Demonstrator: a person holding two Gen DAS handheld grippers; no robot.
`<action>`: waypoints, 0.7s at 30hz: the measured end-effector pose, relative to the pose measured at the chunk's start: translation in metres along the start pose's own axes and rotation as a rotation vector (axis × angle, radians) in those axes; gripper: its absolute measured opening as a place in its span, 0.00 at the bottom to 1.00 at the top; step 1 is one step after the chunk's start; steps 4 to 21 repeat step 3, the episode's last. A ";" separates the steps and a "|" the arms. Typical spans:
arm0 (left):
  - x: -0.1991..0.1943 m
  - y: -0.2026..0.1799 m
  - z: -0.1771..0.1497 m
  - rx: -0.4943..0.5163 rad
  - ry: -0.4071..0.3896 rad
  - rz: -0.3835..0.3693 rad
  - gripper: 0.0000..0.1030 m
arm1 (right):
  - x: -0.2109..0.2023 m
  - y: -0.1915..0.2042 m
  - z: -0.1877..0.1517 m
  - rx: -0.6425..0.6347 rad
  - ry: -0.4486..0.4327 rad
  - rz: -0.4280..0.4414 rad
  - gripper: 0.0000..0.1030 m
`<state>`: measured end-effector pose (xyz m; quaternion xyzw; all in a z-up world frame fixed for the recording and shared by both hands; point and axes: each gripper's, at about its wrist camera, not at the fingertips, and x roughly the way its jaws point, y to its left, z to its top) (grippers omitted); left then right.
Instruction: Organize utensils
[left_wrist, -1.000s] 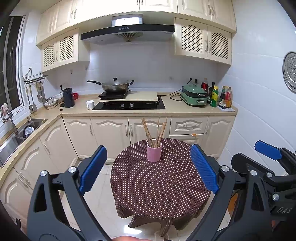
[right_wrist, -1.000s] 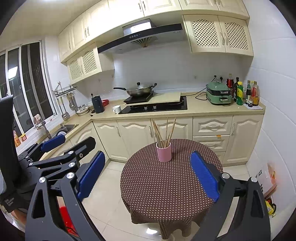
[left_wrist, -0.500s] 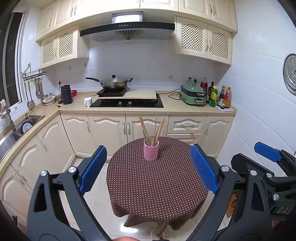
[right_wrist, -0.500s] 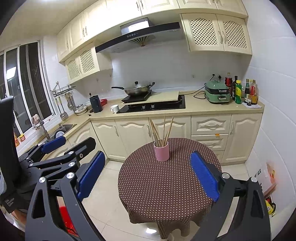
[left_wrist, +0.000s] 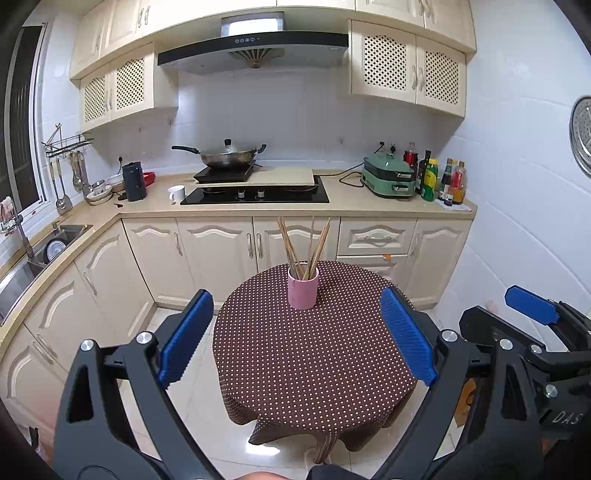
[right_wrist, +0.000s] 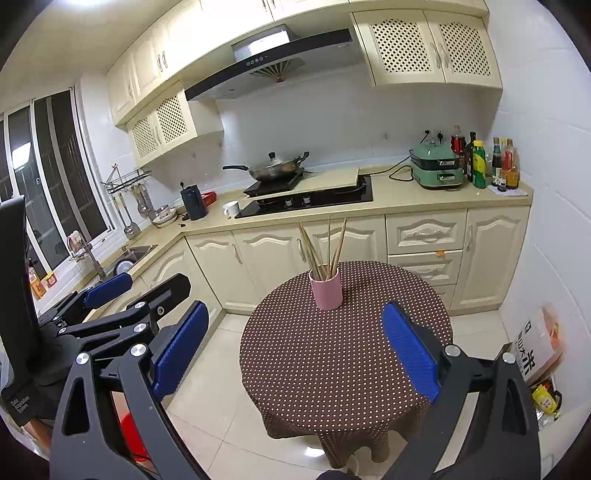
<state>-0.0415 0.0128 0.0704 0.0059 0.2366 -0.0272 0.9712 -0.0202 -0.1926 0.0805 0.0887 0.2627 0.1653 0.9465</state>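
Kitchen, round dotted tabletop (left_wrist: 314, 362) | Left wrist view: left gripper (left_wrist: 295, 332) jaws spread, empty; pink cup (left_wrist: 303, 287) of chopsticks (left_wrist: 306, 243) upright at tabletop's far side | Right wrist view: right gripper (right_wrist: 293, 347) jaws spread, empty, short of the cup

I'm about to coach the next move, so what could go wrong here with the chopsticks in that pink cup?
The pink cup is narrow, with long chopsticks fanning out above it; nudging one sideways could tip it. It stands on a loose dotted tablecloth, so it may slide. Both the left gripper and right gripper are open and far off, so closing in together risks collision.
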 end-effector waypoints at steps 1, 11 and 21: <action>0.001 0.000 0.000 0.000 0.003 -0.001 0.88 | 0.000 -0.001 -0.001 0.006 -0.001 0.000 0.89; 0.003 -0.001 -0.001 0.001 0.009 0.000 0.88 | 0.002 -0.002 -0.001 0.022 0.002 0.003 0.89; 0.003 -0.001 -0.001 0.001 0.009 0.000 0.88 | 0.002 -0.002 -0.001 0.022 0.002 0.003 0.89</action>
